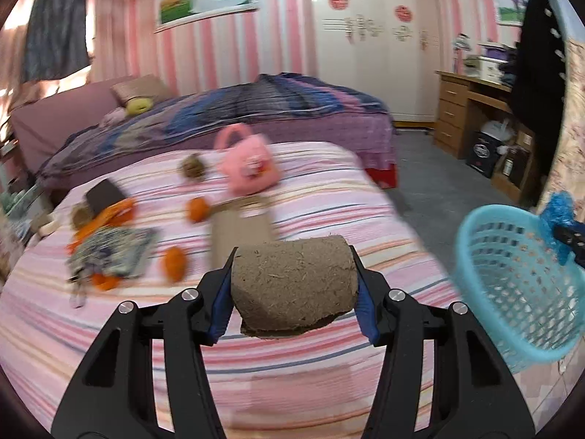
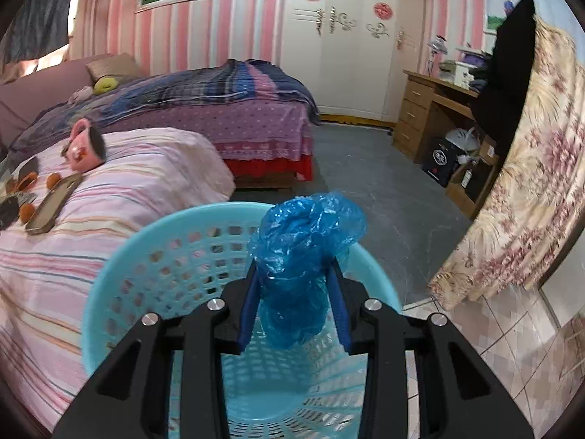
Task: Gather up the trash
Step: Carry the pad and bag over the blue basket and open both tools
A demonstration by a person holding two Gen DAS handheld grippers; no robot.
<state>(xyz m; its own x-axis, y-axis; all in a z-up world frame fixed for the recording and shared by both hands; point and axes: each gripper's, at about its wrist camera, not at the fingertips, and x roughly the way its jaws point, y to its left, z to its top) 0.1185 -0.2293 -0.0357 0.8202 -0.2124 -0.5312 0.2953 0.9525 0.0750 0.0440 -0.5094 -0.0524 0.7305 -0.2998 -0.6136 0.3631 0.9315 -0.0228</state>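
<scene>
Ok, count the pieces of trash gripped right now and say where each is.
2. A brown fibrous lump sits clamped in the left gripper above the striped bed; a crumpled blue plastic wad is clamped in the right gripper over the blue basket.

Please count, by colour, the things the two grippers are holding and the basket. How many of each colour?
Brown: 1, the roll in the left gripper.
Dark blue: 1, the bag in the right gripper.
Light blue: 1, the basket.
Total: 3.
</scene>
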